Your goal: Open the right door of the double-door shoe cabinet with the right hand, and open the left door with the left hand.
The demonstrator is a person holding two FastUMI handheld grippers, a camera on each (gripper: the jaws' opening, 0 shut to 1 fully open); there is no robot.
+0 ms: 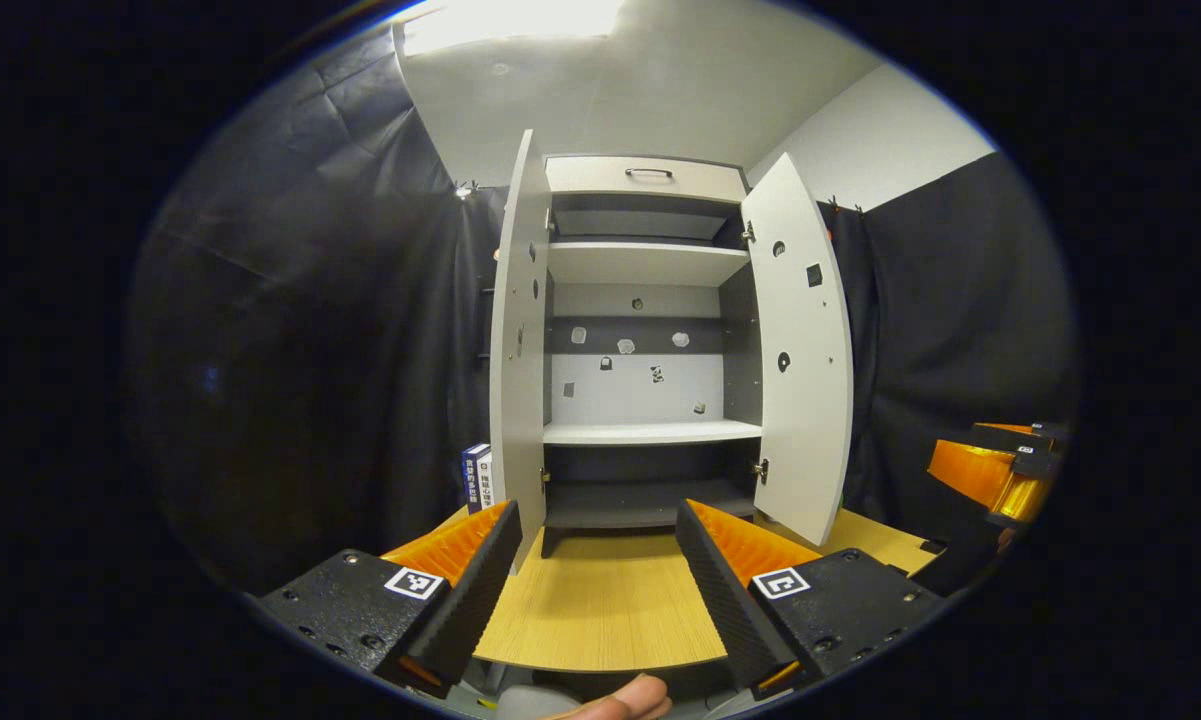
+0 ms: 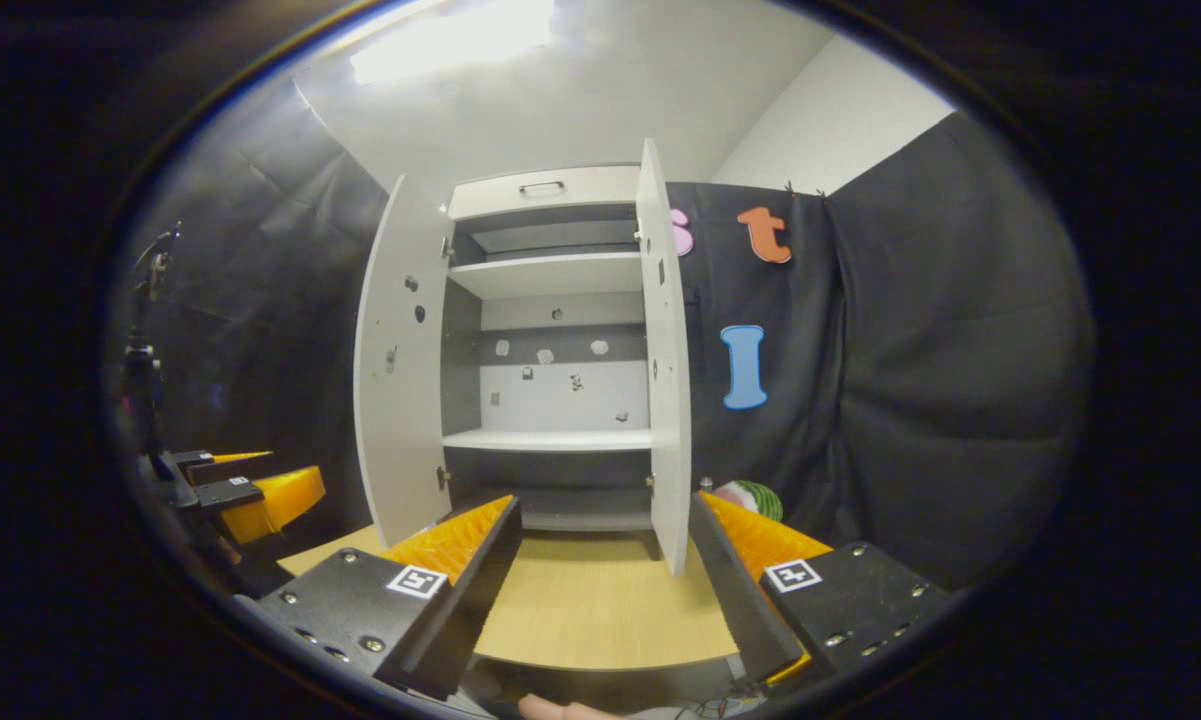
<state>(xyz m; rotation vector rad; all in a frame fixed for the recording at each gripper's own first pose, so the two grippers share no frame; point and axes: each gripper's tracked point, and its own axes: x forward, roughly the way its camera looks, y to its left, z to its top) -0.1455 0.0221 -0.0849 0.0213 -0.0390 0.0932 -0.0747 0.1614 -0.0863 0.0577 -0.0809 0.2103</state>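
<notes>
You are holding the left gripper (image 1: 600, 570) low over the near edge of the desk (image 1: 600, 610), its fingers spread wide and pinching nothing, with bare wood grain showing between them; a fingertip (image 1: 625, 700) of your own hand is peeking in at the bottom of the left gripper view. You are holding the right gripper (image 2: 605, 565) just as low, its fingers likewise spread apart and gripping nothing. Each gripper is showing at the edge of the other's view: the right one (image 1: 995, 470) at the far right of the left gripper view, the left one (image 2: 230, 490) at the left of the right gripper view. Beyond them, the shoe cabinet (image 1: 645, 180) is standing on the far part of the desk with both doors swung out toward you. The left door (image 1: 516, 350) and the right door (image 1: 800, 350) are both standing open, well apart from either gripper, and are exposing the shelves (image 1: 650, 432) inside. A small box (image 1: 477, 475) is standing just left of the cabinet, and a round green thing (image 2: 755, 497) is lying to its right against the dark cloth.
</notes>
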